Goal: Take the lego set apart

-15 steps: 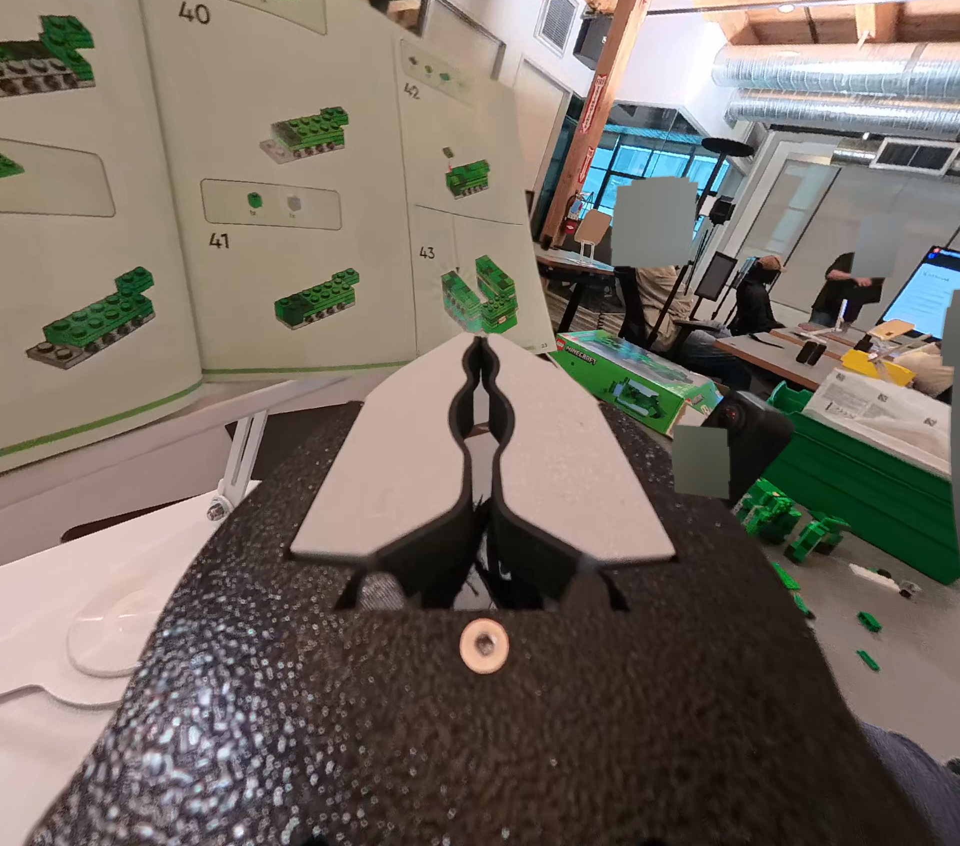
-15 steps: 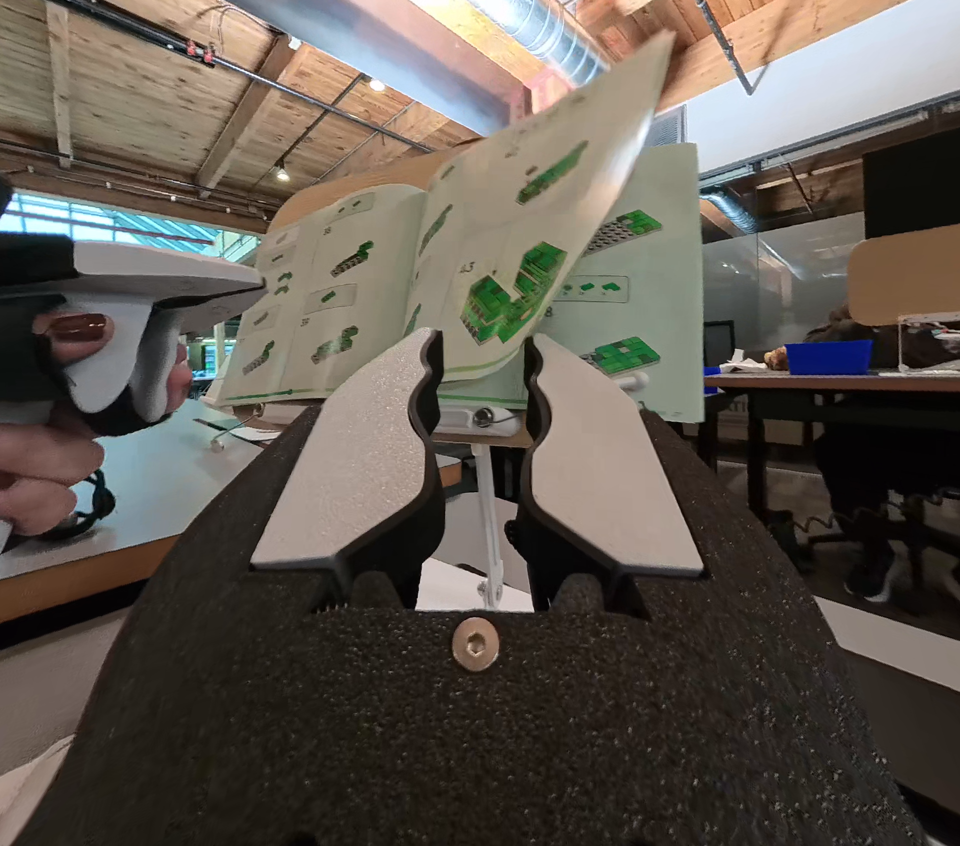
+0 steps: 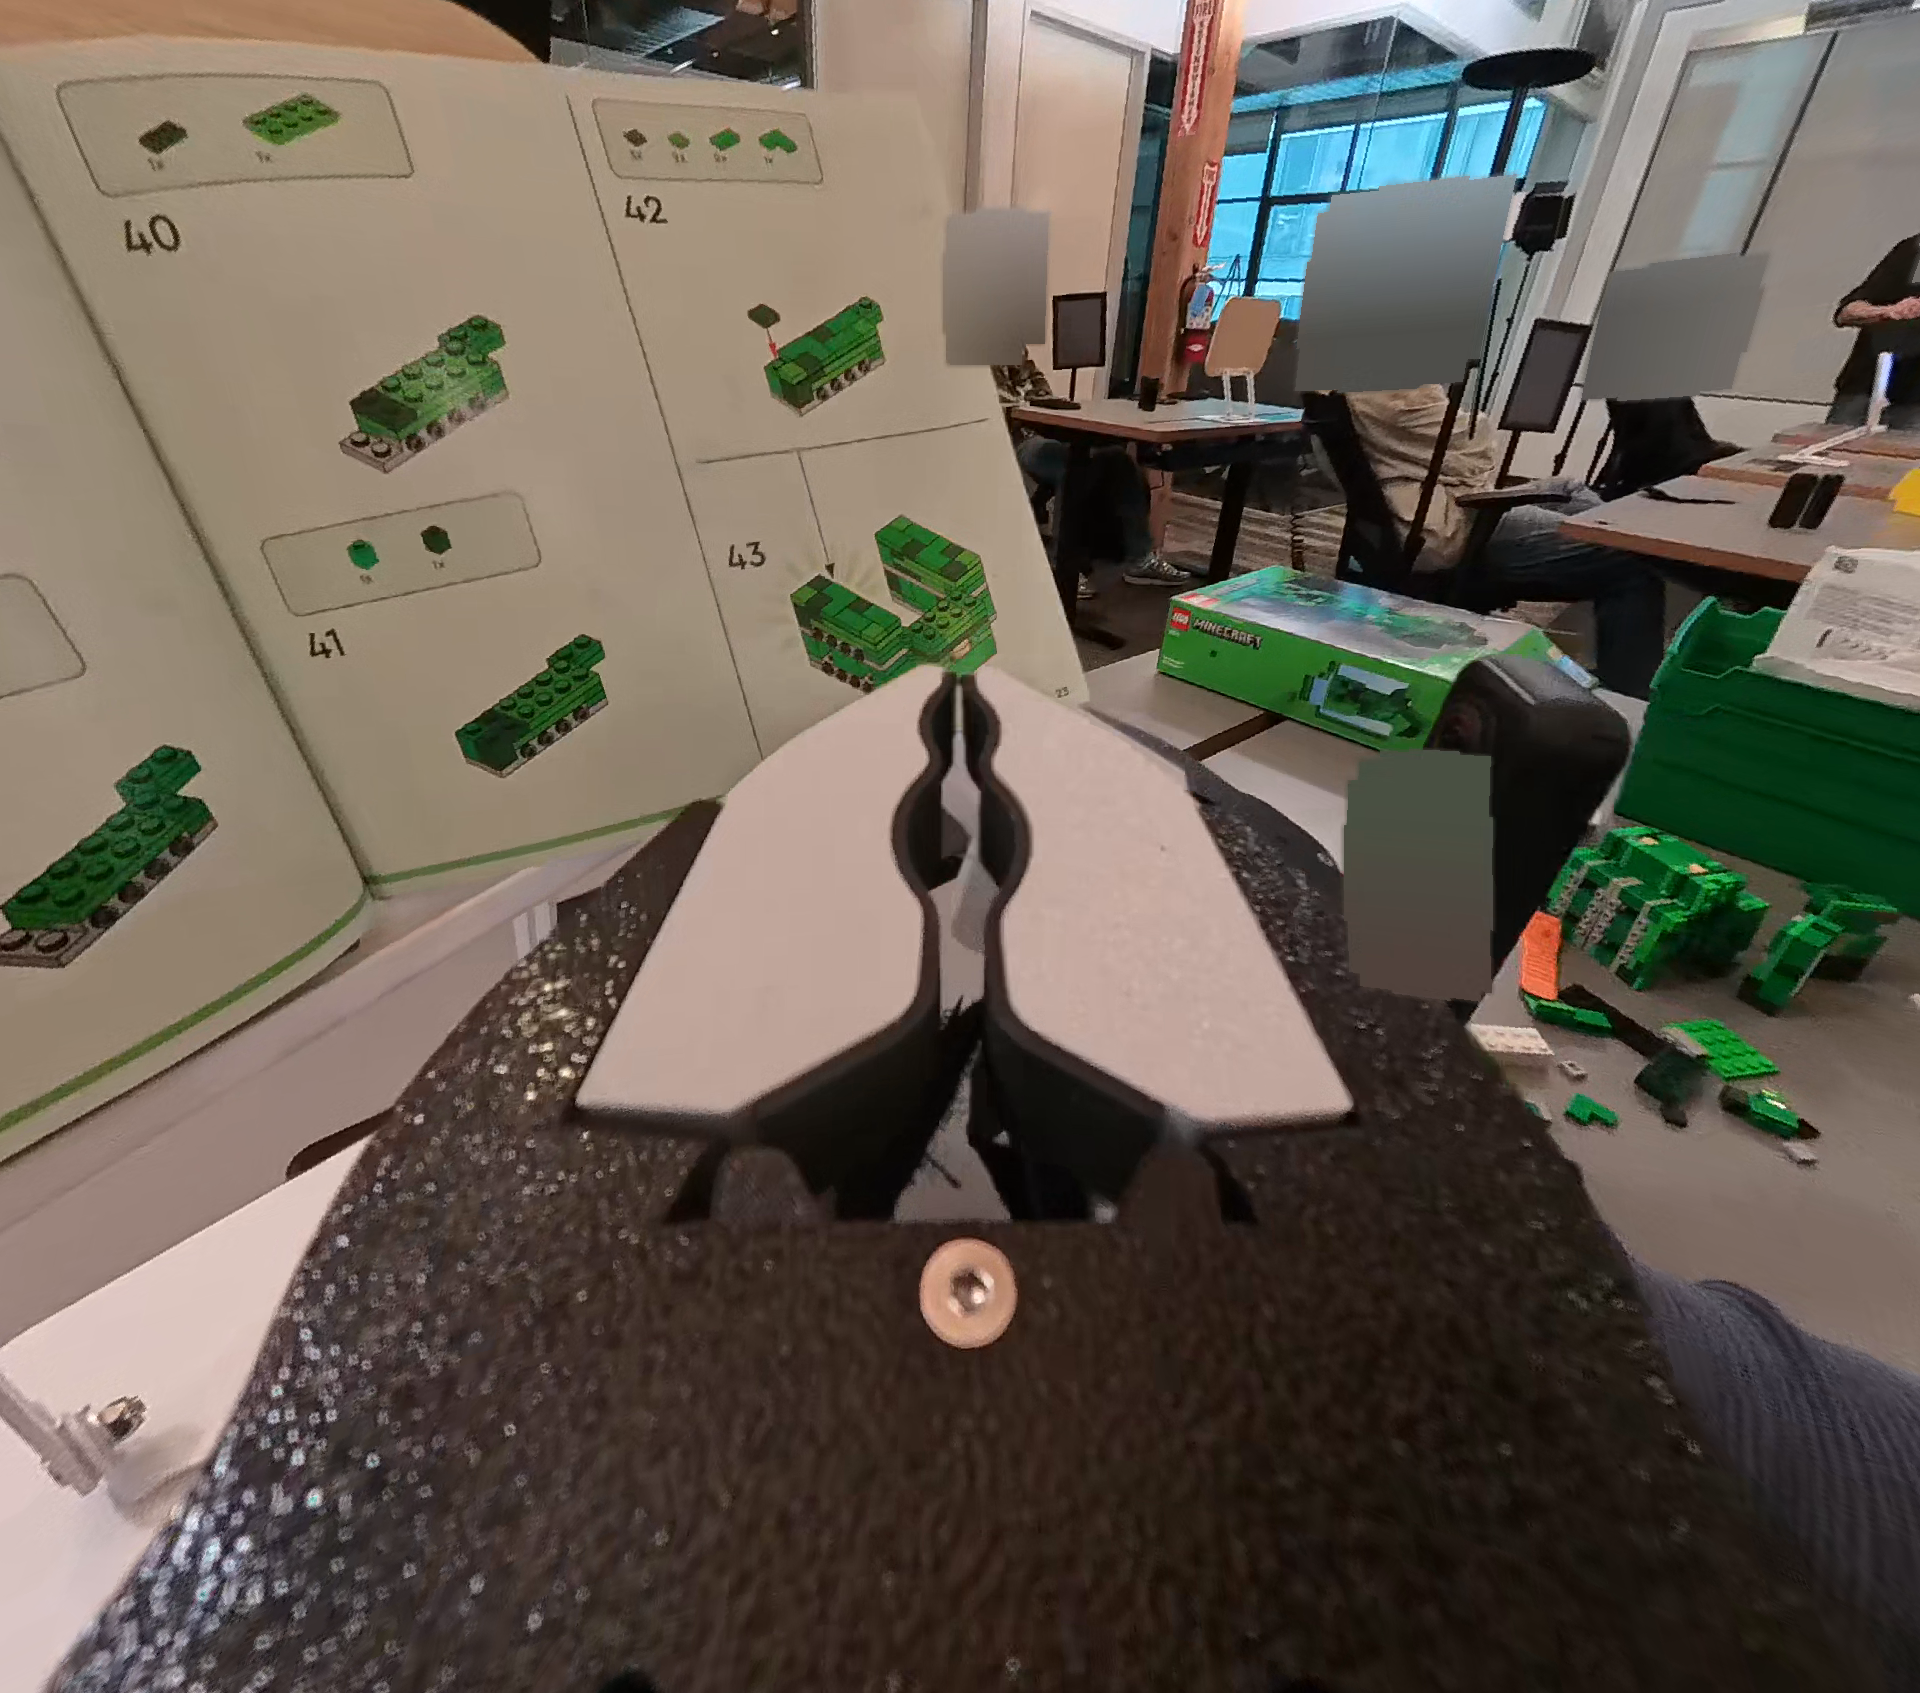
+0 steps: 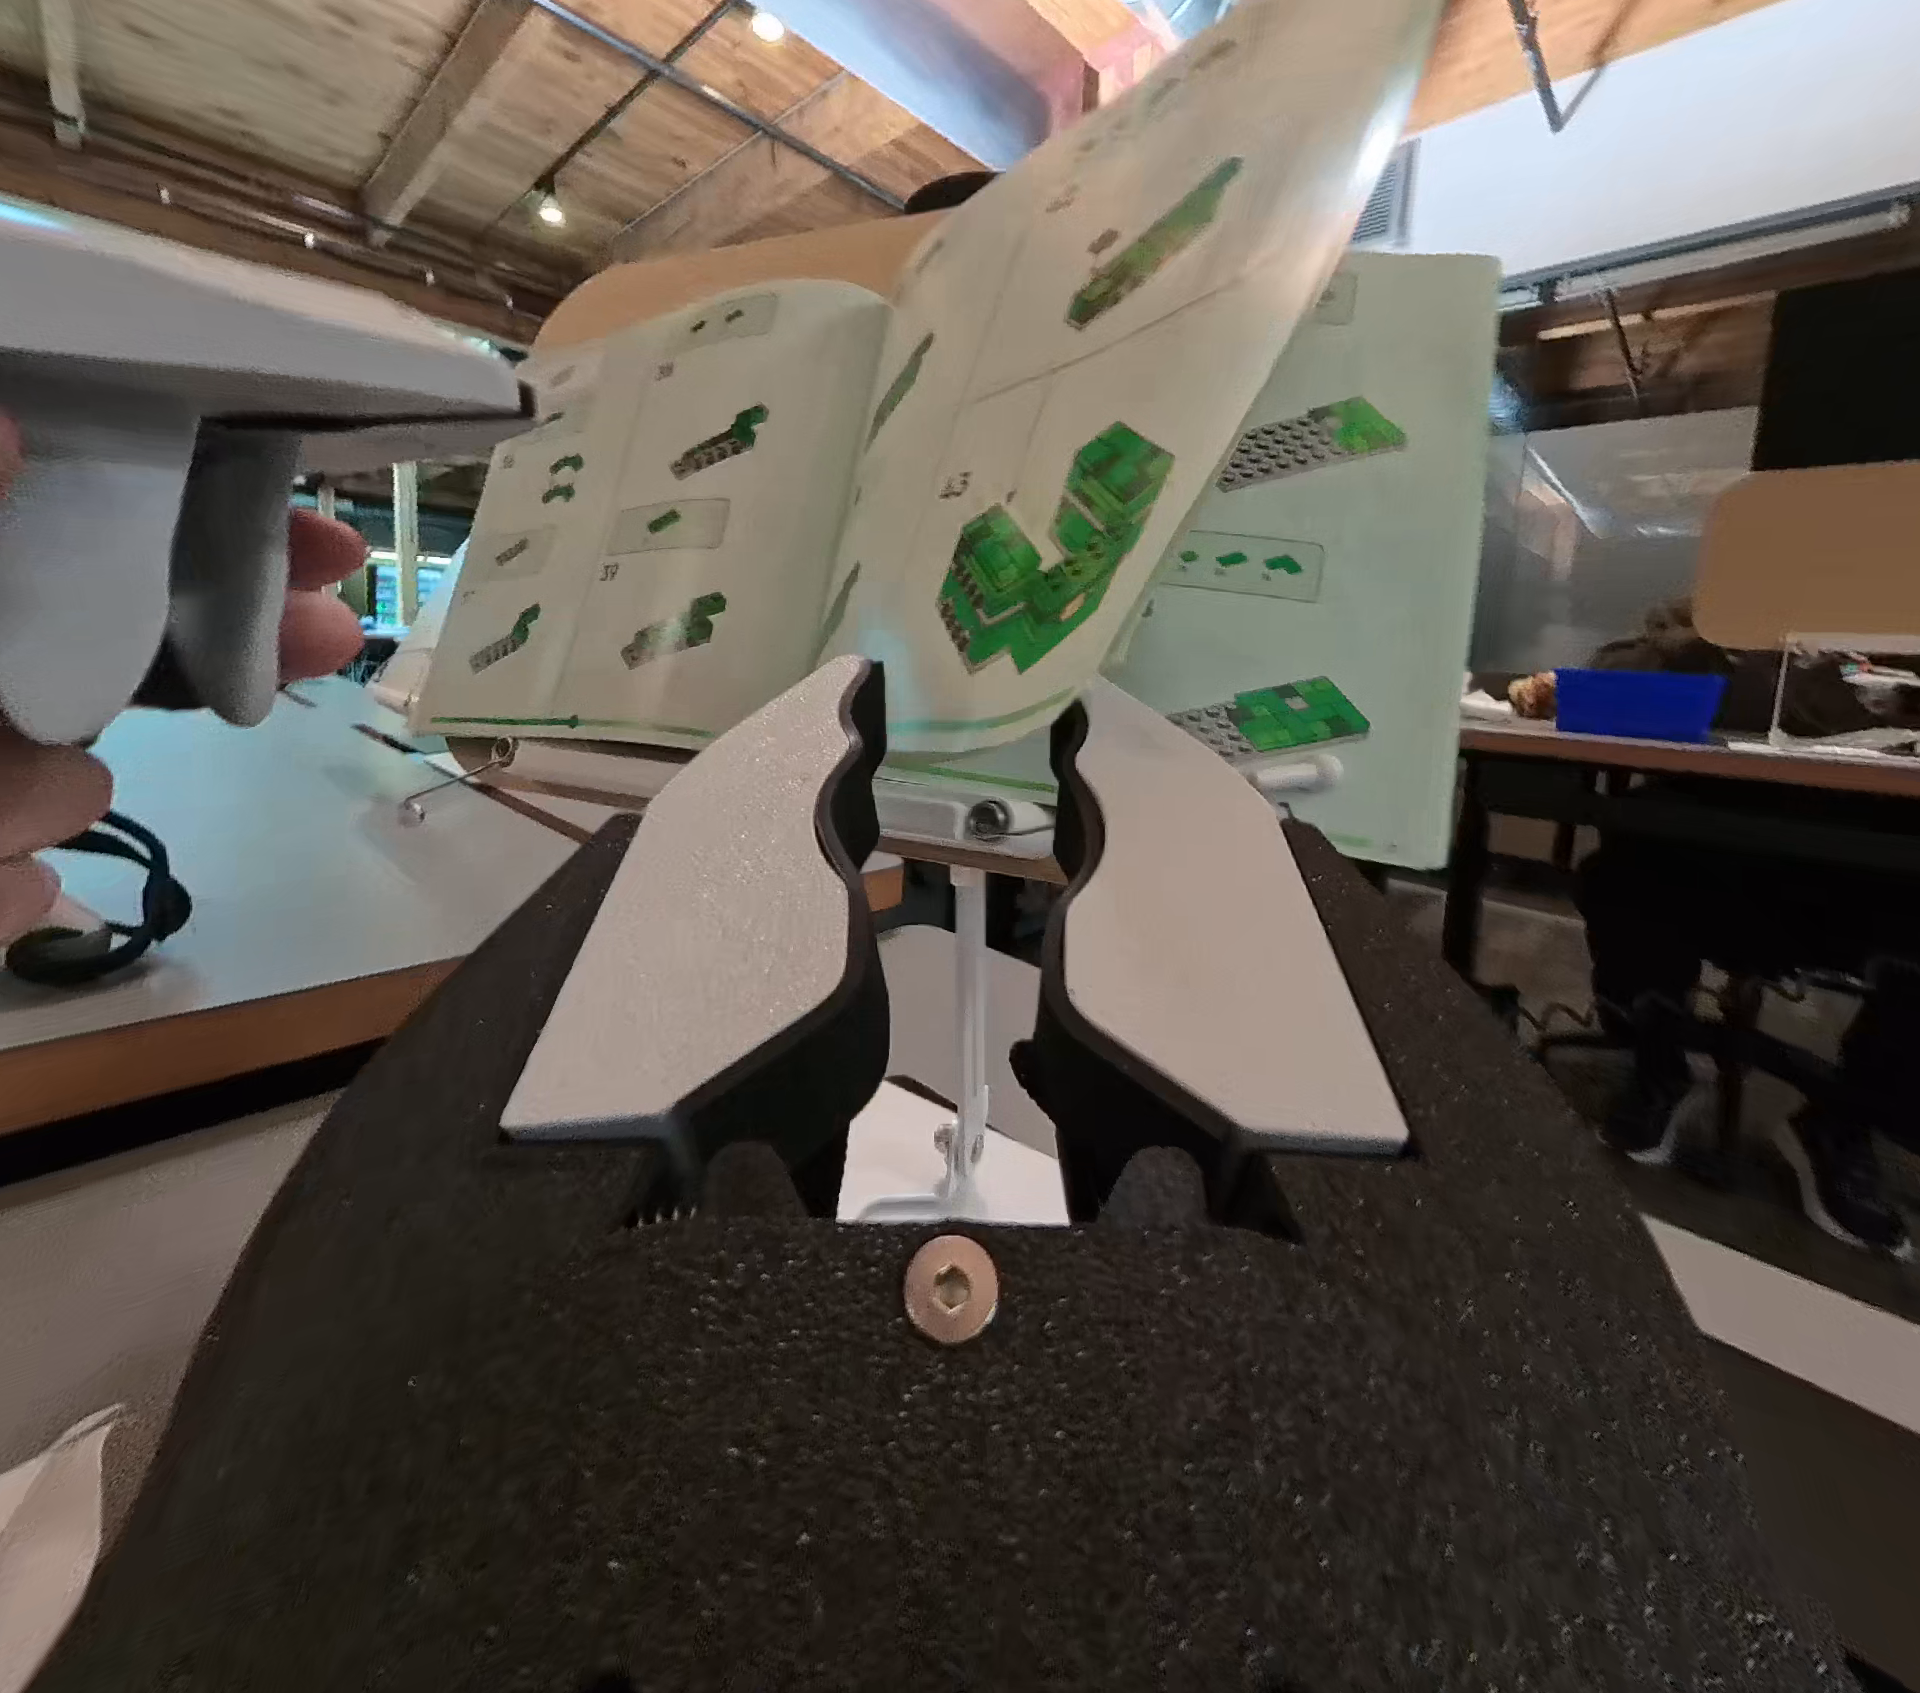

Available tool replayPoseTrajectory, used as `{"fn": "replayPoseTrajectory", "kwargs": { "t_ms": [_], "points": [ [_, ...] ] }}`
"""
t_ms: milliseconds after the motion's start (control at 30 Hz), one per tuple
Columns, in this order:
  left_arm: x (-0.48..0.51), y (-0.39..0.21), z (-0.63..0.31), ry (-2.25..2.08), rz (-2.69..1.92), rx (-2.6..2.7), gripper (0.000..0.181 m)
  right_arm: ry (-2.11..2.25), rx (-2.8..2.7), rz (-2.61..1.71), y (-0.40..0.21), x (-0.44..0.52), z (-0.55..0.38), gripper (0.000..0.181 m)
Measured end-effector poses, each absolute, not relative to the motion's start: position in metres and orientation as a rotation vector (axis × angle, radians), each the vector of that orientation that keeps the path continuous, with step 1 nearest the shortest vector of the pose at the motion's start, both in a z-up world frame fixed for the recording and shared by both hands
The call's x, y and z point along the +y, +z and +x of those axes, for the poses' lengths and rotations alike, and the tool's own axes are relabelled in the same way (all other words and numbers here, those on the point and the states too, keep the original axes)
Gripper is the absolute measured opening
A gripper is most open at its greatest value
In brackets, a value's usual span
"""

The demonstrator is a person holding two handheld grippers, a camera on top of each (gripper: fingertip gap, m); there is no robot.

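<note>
The green lego model [image 3: 1652,911] stands on the grey table at the right of the left wrist view. A smaller green build [image 3: 1818,952] stands beside it, and loose green pieces [image 3: 1720,1051] lie in front. My left gripper [image 3: 956,687] is shut with nothing visible between its fingers. Its tips line up with the lower corner of the open instruction booklet [image 3: 416,448]. My right gripper [image 4: 971,739] is open. The lower edge of a lifted, curling booklet page [image 4: 1091,448] sits just beyond its tips. The left gripper's white handle [image 4: 156,417], held by a hand, shows at the left.
The booklet rests on a white stand [image 4: 971,1020]. A green lego box [image 3: 1340,667] and a green bin [image 3: 1766,770] stand behind the model, with an orange brick separator [image 3: 1538,957] beside it. People sit at desks farther back. My right fingertips sit around 8 cm from my left ones.
The right gripper has moved closer to the booklet, and the lifted page looms larger and blurred. The left view has swung down and right, so more of the table and model shows. The left gripper stays shut.
</note>
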State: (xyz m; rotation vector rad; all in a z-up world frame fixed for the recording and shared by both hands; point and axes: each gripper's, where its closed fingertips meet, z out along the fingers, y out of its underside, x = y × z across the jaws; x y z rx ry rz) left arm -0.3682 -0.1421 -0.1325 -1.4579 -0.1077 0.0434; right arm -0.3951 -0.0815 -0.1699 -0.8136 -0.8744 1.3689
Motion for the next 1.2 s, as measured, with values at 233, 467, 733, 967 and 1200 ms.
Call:
{"fn": "replayPoseTrajectory", "kwargs": {
  "t_ms": [233, 467, 733, 967, 1200],
  "points": [
    [-0.139, -0.128, -0.357, -0.035, -1.469, -0.091, 0.048, 1.235, -0.982, -0.656, -0.166, -0.114, -0.398, 0.027],
    [-0.135, -0.129, -0.34, -0.033, -1.501, 0.017, 0.04, 1.082, -1.07, -0.54, -0.167, -0.14, -0.402, 0.025],
    [-0.137, -0.135, -0.335, -0.049, -1.557, 0.053, 0.029, 1.071, -1.078, -0.474, -0.157, -0.155, -0.398, 0.022],
    [-0.14, -0.138, -0.34, -0.029, -1.573, 0.044, 0.025, 1.076, -1.073, -0.475, -0.156, -0.154, -0.397, 0.021],
    [-0.141, -0.141, -0.342, -0.021, -1.592, 0.048, 0.005, 1.085, -1.07, -0.476, -0.156, -0.153, -0.396, 0.021]
  ]
}}
